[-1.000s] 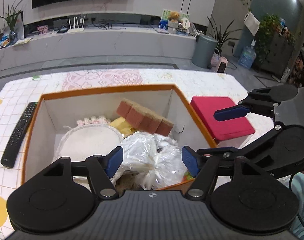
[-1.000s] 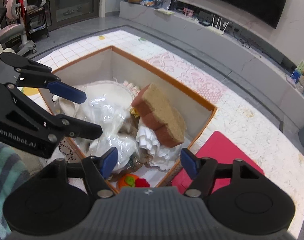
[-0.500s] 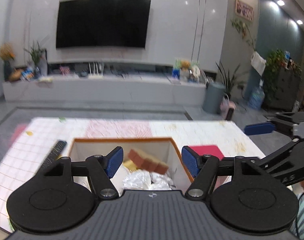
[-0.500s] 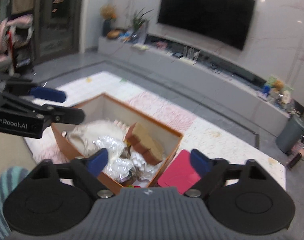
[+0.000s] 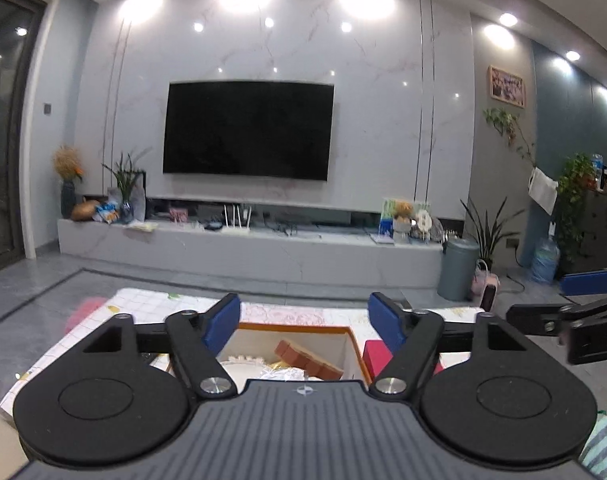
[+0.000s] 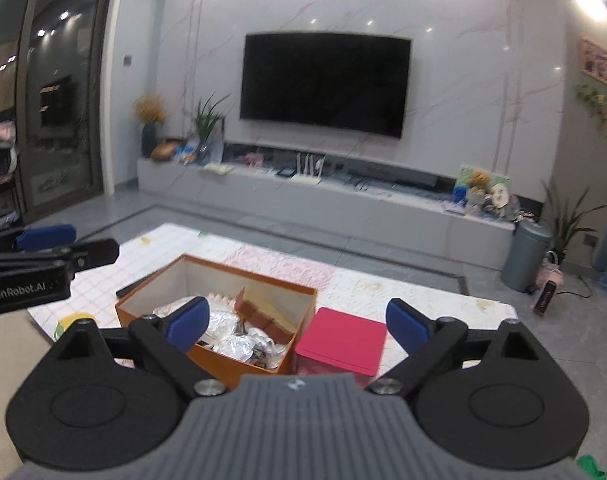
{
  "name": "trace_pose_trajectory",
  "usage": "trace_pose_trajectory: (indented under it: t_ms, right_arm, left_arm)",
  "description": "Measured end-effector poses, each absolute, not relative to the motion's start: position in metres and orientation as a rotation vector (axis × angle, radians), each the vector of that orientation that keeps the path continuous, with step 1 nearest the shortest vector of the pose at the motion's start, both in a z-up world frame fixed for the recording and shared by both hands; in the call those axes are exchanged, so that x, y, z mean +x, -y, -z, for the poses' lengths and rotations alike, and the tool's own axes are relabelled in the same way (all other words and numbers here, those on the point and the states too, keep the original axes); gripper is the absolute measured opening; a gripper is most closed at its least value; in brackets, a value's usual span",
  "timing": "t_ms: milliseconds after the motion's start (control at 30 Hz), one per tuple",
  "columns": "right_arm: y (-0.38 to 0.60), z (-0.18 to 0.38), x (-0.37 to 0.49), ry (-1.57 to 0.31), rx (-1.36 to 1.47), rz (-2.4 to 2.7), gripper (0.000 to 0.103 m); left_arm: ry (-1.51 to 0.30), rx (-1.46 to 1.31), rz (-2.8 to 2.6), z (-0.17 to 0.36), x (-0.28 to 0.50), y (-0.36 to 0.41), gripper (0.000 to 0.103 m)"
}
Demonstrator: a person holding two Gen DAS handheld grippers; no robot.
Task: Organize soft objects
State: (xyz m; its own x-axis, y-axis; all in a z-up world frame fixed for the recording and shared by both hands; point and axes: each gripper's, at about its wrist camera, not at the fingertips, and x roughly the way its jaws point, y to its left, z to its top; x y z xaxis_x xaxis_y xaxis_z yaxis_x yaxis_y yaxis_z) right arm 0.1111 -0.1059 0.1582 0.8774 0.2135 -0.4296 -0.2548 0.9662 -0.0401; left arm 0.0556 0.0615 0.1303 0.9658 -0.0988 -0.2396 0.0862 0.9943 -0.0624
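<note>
— Both claws first: our left claw points nearly level toward the TV wall, its blue pads still spreading, nothing between them. Our right claw tilts slightly downward, also widening, also empty.

— Where do we see the soft objects?

— They sit in the orange box on the bench, below and ahead of both claws. We make out a brown sponge, crinkled clear plastic and something white with a frilly edge.

— And beside the box?

— 1 red pad lies just beside its right wall.

— What can't we read?

— From the left wrist, the claw body cuts off the box's near half. Deeper contents are a tangle we cannot sort out. A striped sleeve shows only at the corner.
</note>
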Motion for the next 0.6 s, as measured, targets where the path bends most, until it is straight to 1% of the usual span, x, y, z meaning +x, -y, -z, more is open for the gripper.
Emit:
trace_pose_trajectory:
  t_ms: [133,300,367,500,600]
  right_arm:
    - [0.124,-0.162,0.079,-0.383,-0.054,-0.187,0.100]
    - [0.137,-0.149,0.041,-0.323,0.001,-0.084,0.100]
    - [0.142,-0.140,0.028,-0.308,0.038,-0.055,0.100]
    - [0.145,-0.114,0.020,-0.336,0.053,0.002,0.100]
    - [0.147,-0.095,0.022,-0.355,0.055,0.037,0.100]
  left_arm:
    - [-0.205,-0.006,0.066,-0.129,0.041,-0.043,0.098]
    - [-0.224,-0.060,0.089,-0.116,0.032,-0.037,0.098]
    - [-0.239,-0.073,0.091,-0.107,0.032,-0.038,0.102]
    - [-0.278,-0.026,0.062,-0.087,0.032,-0.028,0.103]
    - [-0.336,-0.048,0.055,-0.066,0.032,-0.026,0.103]
